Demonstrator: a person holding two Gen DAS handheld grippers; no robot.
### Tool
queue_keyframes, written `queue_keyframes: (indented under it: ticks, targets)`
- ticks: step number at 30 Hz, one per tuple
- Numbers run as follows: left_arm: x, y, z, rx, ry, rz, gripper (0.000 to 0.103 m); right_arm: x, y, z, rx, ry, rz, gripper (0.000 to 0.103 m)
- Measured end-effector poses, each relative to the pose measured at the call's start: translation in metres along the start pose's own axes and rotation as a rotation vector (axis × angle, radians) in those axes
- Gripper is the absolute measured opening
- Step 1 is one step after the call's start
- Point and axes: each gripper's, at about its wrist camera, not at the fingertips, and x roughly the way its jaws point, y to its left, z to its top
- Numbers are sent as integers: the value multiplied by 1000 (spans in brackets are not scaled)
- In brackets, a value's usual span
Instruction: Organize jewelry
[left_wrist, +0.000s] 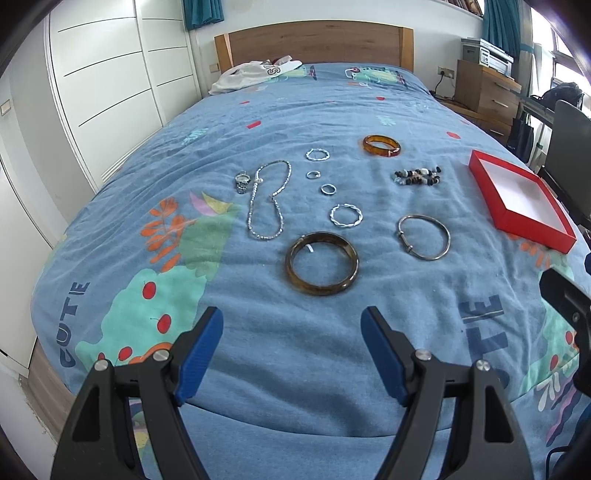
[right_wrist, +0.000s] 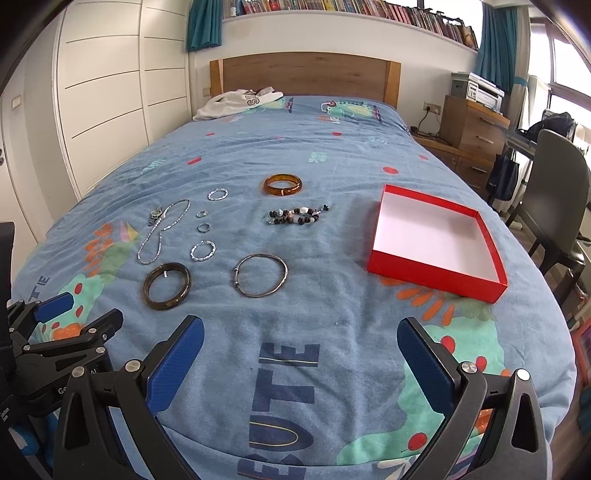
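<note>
Jewelry lies spread on a blue bedspread (left_wrist: 295, 110). Nearest my left gripper (left_wrist: 291, 325), which is open and empty, is a dark brown bangle (left_wrist: 321, 263). Beyond it lie a thin silver bangle (left_wrist: 424, 236), a twisted silver ring (left_wrist: 346, 215), a silver chain necklace (left_wrist: 267, 201), a beaded bracelet (left_wrist: 417, 177) and an amber bangle (left_wrist: 381, 145). An empty red box (right_wrist: 436, 242) with a white inside sits to the right. My right gripper (right_wrist: 300, 332) is open and empty, short of the silver bangle (right_wrist: 261, 275) and the brown bangle (right_wrist: 167, 285).
Small silver rings (left_wrist: 327, 189) and a small watch (left_wrist: 242, 182) lie among the jewelry. White clothing (left_wrist: 255, 75) is heaped by the wooden headboard (left_wrist: 314, 42). White wardrobes stand left; a wooden dresser (right_wrist: 474, 142) and a dark chair (right_wrist: 554, 206) stand right of the bed.
</note>
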Motion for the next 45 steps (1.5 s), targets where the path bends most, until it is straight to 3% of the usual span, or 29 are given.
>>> queue_keyframes:
  ticks: [14,45]
  targets:
    - [0,4,2,-10,-24,7,76,9,2,1,-2,21,10,102]
    - [40,20,12,-73,52,-5,76,56,8,10,-3,75,90,102]
